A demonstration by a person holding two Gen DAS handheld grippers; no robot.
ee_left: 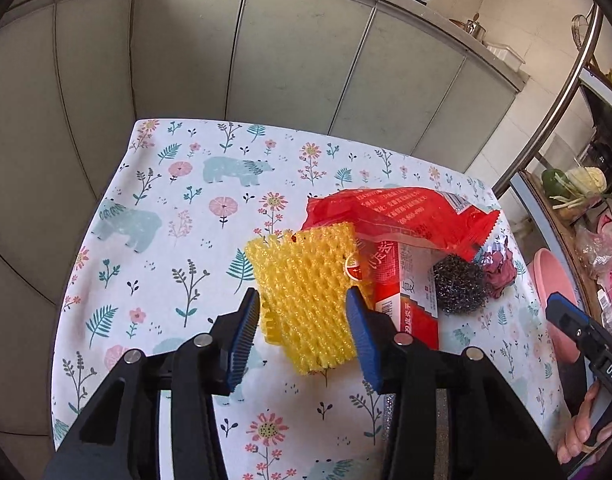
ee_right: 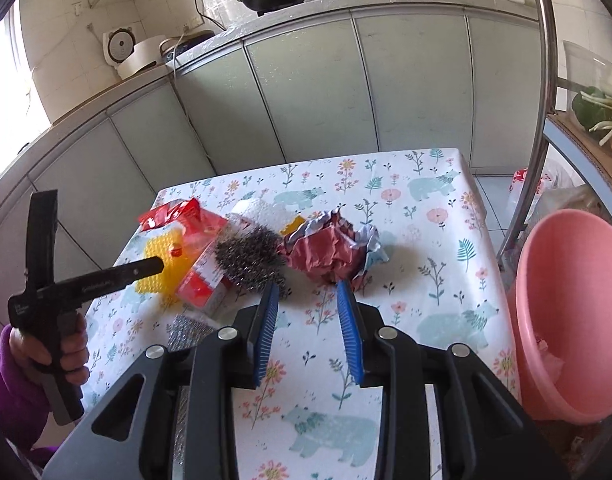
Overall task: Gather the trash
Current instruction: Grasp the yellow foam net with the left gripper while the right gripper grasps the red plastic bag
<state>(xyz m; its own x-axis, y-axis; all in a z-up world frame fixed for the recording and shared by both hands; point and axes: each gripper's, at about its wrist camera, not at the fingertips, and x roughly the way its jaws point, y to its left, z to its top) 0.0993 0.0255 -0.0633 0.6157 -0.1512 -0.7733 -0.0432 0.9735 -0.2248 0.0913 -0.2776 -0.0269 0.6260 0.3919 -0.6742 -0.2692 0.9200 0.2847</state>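
Here the left gripper [ee_left: 303, 320] hangs low over the table [ee_left: 153, 248], tilted down, its blue fingers [ee_left: 241, 340] spread either side of the yellow foam net [ee_left: 306, 292] without pinching it. The right gripper [ee_right: 308, 326] is likewise agape, aimed at the crumpled red paper [ee_right: 330, 254] mid-table. Between the two lie a steel scourer [ee_right: 247, 264], a red carton [ee_left: 410, 296] and a red wrapper [ee_left: 402, 212]. A pink bin [ee_right: 570, 312] stands off the table's right edge.
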